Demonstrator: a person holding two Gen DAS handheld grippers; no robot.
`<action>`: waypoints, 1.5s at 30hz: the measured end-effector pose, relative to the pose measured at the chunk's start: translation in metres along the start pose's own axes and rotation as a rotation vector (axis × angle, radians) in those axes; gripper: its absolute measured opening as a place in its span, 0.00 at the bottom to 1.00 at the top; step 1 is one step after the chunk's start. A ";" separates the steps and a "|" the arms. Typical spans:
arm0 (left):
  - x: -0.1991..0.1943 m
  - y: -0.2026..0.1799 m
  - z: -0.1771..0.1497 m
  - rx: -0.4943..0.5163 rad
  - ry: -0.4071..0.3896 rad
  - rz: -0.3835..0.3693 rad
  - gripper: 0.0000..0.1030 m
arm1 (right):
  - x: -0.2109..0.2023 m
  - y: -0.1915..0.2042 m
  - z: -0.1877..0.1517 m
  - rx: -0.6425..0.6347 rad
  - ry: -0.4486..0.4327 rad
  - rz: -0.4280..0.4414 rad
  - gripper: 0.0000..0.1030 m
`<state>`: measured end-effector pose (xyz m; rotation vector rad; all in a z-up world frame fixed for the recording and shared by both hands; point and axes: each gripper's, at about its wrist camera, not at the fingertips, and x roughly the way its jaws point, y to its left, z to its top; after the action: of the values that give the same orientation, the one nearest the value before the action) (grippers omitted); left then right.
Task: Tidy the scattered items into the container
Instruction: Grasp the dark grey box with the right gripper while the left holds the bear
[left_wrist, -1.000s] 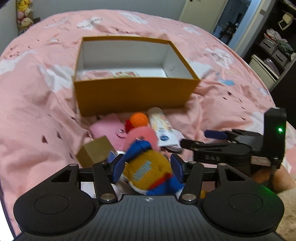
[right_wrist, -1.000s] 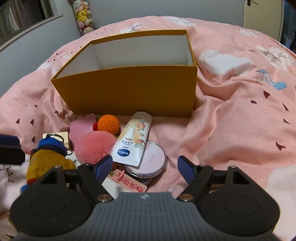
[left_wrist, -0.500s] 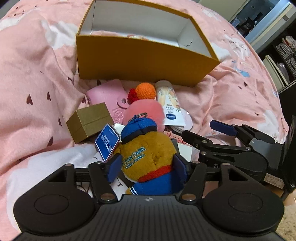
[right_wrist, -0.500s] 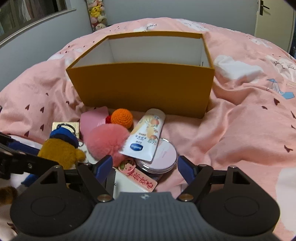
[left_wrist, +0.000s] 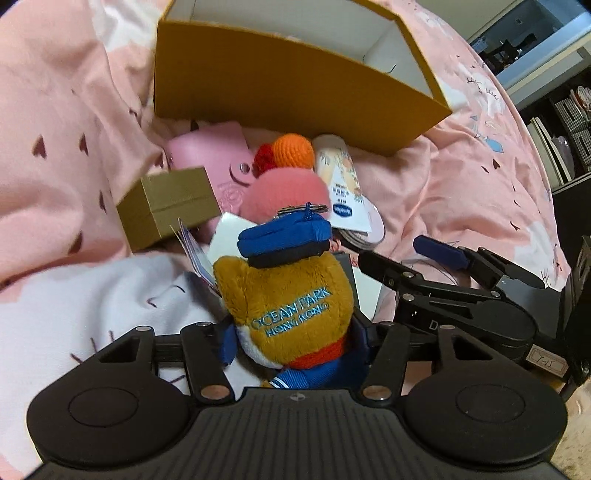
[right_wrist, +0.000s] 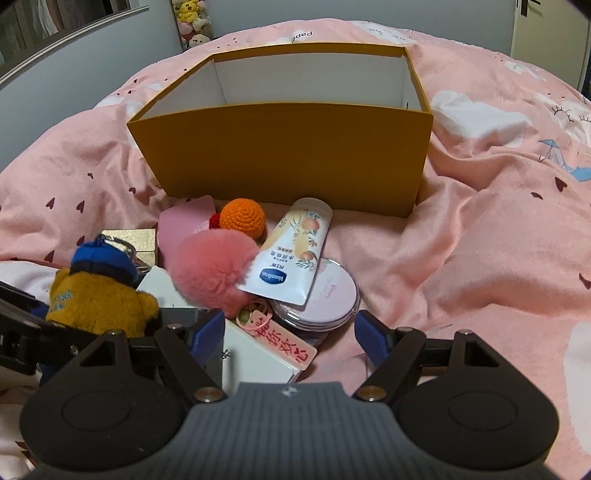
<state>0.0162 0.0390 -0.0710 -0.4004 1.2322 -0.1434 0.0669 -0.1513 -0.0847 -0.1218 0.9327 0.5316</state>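
Now on the bed: clutter heaped in front of an open container
Left gripper (left_wrist: 295, 347): blue pads flanking the lower body of the plush keychain (left_wrist: 291, 295), jaws just been closing, pads at the toy's sides; firm clamp or mere touch cannot tell
Plush keychain: brown fur, blue cap with a metal ring, lettering "OCEAN PARK HONG KONG" across the back, upright at the near edge of the heap
Right gripper (right_wrist: 291, 332): jaws spread wide, hanging over a white card (right_wrist: 255, 354) and a pink tag (right_wrist: 282, 341) with red characters, clamped on nothing
Yellow box (right_wrist: 284, 155): open-topped, white inside, beyond the heap on the pink duvet (right_wrist: 480, 240)
Heap: pink pompom (right_wrist: 212, 273) beside the plush; orange crochet ball (right_wrist: 242, 218) behind it, near the box wall; lotion tube (right_wrist: 291, 251) lying tilted over a round pink compact (right_wrist: 325, 299)
Left of heap: small gold box (left_wrist: 170, 206) and pink pouch (left_wrist: 214, 158), touching each other
Background: stuffed toys (right_wrist: 192, 22) against the far wall
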 end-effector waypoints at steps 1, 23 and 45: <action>-0.002 -0.001 0.000 0.011 -0.012 0.008 0.64 | 0.000 -0.001 0.000 0.004 0.001 0.012 0.77; -0.022 0.017 0.014 0.100 -0.116 0.156 0.67 | 0.012 0.012 0.012 -0.021 0.112 0.214 0.76; -0.023 0.008 -0.003 0.179 -0.090 0.172 0.66 | 0.023 0.029 0.008 -0.075 0.198 0.329 0.59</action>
<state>0.0054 0.0533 -0.0549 -0.1430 1.1485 -0.0863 0.0697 -0.1148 -0.0940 -0.0900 1.1342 0.8714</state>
